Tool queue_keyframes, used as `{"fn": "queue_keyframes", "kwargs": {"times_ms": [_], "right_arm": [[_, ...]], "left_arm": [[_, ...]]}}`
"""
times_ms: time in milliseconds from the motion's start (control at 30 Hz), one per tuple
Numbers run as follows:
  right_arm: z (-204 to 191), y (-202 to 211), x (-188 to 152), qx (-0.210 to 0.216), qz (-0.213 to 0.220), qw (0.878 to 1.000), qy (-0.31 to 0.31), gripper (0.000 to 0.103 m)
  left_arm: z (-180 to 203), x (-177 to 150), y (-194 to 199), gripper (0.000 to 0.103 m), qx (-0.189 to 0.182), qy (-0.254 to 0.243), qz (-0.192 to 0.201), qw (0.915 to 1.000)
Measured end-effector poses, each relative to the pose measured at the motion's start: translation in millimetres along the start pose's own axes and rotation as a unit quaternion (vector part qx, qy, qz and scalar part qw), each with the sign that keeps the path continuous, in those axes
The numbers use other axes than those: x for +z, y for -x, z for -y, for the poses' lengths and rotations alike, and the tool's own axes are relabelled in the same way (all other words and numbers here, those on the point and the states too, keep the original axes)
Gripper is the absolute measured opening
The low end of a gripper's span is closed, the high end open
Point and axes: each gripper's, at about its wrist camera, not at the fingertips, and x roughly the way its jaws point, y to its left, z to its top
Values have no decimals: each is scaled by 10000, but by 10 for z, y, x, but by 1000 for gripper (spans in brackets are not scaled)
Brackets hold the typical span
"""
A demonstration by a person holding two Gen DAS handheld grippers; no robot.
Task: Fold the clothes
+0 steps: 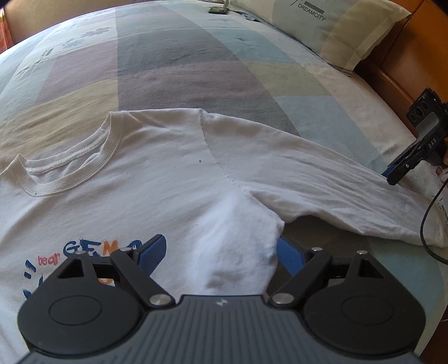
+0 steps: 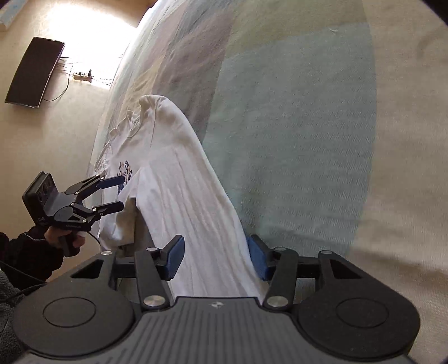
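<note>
A white T-shirt (image 1: 156,173) with a blue and orange print (image 1: 84,254) lies face up on the bed, collar (image 1: 84,168) at the left. Its long sleeve (image 1: 322,179) stretches right, partly raised off the bedspread. My left gripper (image 1: 221,254) is open, and the shirt's underarm cloth sits between its blue pads (image 1: 152,252). My right gripper (image 2: 217,259) is open around the far part of the sleeve (image 2: 196,196), which fills the gap between its fingers. Each gripper shows in the other view: the right gripper (image 1: 392,175) and the left gripper (image 2: 117,193).
The patchwork bedspread (image 1: 182,70) covers the bed. A pillow (image 1: 336,25) lies at the head, beside the wooden frame (image 1: 406,70). A cable (image 1: 428,224) hangs from the right gripper. A person's dark sleeve (image 2: 25,252) is at lower left; a TV (image 2: 33,72) hangs on the wall.
</note>
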Motion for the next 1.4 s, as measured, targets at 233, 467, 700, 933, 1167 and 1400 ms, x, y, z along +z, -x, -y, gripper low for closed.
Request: {"fn": "queue_keyframes", "kwargs": {"times_ms": [233,467,700,933,1167,1400], "right_arm": [[-12,-82,-81,-160,395,9991,66,26],[-374,-86,-51,-1219,515,9874,871,6],[-351,121,237,-1485,820,9832,674,9],[-625,193,406,-1676,1266,9737,886,43],[-1103,-684,975,-1440,1048,9684,1746,43],[-1473,-1369,1079,-2176,555,9333,2803,6]], "left_arm": [[24,79,-88,86,-45,221,-30,9997],[75,126,-50,86,-54,67,5,10000],[-4,95,26,86,-47,106,68,9999],[-157,48,138,86,33,286,214,9994],[-266,-26,235,86,107,485,302,9983],[-416,-108,314,86,197,739,362,9964]]}}
